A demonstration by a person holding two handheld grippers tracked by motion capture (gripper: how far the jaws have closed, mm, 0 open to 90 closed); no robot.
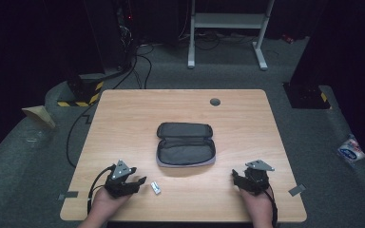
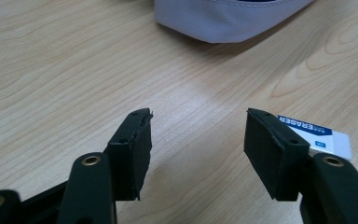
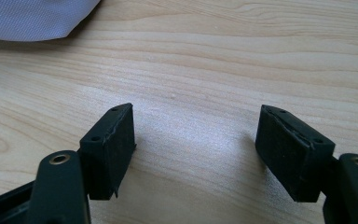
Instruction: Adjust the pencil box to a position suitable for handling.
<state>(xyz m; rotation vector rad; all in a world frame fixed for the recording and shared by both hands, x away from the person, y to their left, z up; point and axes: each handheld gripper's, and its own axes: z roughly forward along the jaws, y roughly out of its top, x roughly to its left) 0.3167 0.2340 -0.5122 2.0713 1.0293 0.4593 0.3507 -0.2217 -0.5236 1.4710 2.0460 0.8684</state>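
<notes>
On the worktop [image 1: 123,114], near edge: both my grippers rest low, well apart, one at each side.
Left gripper [image 1: 135,183]: jaws spread wide, nothing between them; bare wood in the gap in the left gripper view.
Eraser [image 1: 156,188]: small white block with a blue label, lying flat just beside my left jaws, on their right; touching or not, I cannot tell.
Right gripper [image 1: 240,179]: jaws released, gap empty over bare wood.
Pencil case [image 1: 185,144]: grey, unzipped and lying open at mid-worktop, between and beyond both grippers; contents probably none, interior is dim.
</notes>
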